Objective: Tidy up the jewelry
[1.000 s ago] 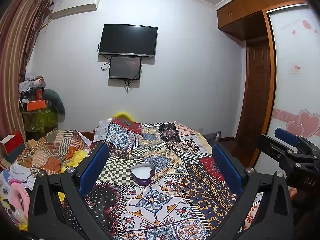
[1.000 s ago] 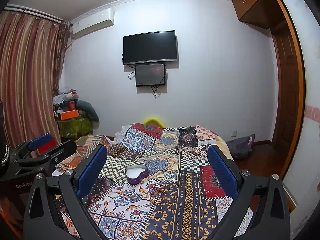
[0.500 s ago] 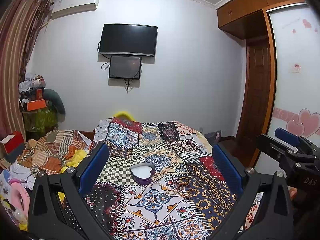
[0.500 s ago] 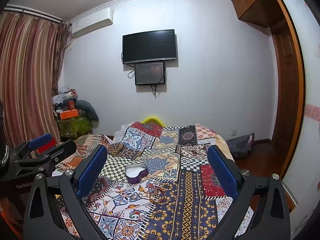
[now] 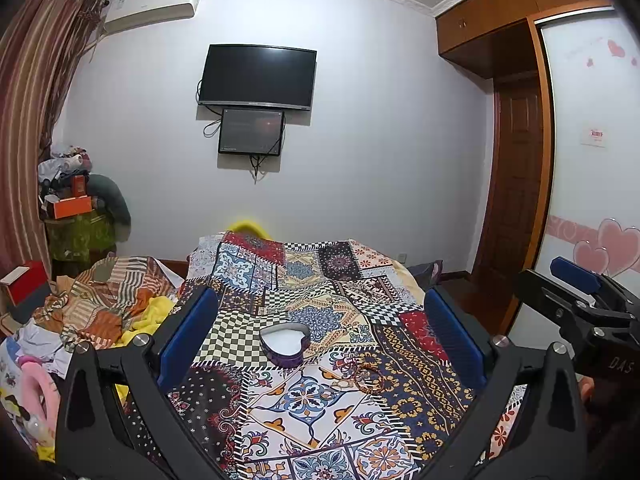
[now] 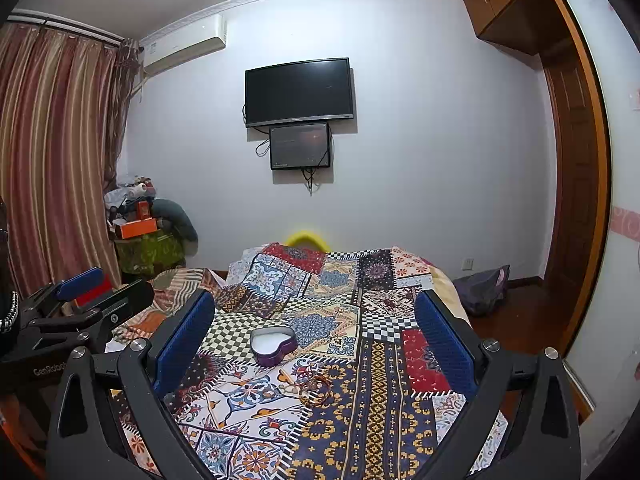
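Observation:
A purple heart-shaped box [image 5: 285, 343] with a white inside lies open on the patterned bedspread [image 5: 320, 412]; it also shows in the right wrist view [image 6: 273, 345]. A thin brown bracelet [image 5: 370, 378] lies just right of and nearer than the box, also in the right wrist view [image 6: 316, 389]. My left gripper [image 5: 320, 336] is open and empty, held above the bed short of the box. My right gripper [image 6: 314, 334] is open and empty, beside the left, and shows at the right edge of the left wrist view [image 5: 576, 292].
A heap of striped and yellow clothes [image 5: 100, 308] lies left of the bed. A cluttered stand [image 6: 148, 240] is by the curtain. A TV [image 5: 257, 77] hangs on the far wall. A wooden door [image 5: 516, 200] and a bag [image 6: 484, 288] are at the right.

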The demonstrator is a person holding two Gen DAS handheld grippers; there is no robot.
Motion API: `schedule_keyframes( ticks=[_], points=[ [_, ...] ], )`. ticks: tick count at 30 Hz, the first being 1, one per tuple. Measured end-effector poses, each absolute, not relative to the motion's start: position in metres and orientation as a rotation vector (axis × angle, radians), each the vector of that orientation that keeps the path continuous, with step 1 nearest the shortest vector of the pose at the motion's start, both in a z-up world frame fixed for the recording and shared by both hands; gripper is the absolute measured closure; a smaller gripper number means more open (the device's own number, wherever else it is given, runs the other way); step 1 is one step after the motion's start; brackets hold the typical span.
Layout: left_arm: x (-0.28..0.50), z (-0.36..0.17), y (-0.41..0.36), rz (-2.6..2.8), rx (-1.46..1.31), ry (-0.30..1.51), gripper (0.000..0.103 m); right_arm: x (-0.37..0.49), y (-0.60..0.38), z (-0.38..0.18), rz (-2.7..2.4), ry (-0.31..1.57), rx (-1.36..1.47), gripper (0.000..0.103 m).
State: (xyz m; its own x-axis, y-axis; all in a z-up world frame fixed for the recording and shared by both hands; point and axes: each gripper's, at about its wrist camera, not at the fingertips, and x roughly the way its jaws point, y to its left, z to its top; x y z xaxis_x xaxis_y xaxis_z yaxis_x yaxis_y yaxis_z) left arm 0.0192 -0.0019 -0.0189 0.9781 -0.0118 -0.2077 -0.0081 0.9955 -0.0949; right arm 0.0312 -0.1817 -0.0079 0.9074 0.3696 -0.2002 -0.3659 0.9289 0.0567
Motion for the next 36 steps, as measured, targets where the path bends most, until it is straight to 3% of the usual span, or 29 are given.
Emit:
schedule_keyframes(
  ticks=[24,36],
  points=[
    [0.025,-0.019,-0.005,-0.005,-0.090,0.223,0.000,0.036,-0.183,-0.012,0.385,0.221,0.017,0.004],
    [0.058,-0.048,-0.002,-0.006,-0.111,0.327,0.000,0.071,-0.185,-0.050,0.345,0.352,-0.008,0.004]
  ],
)
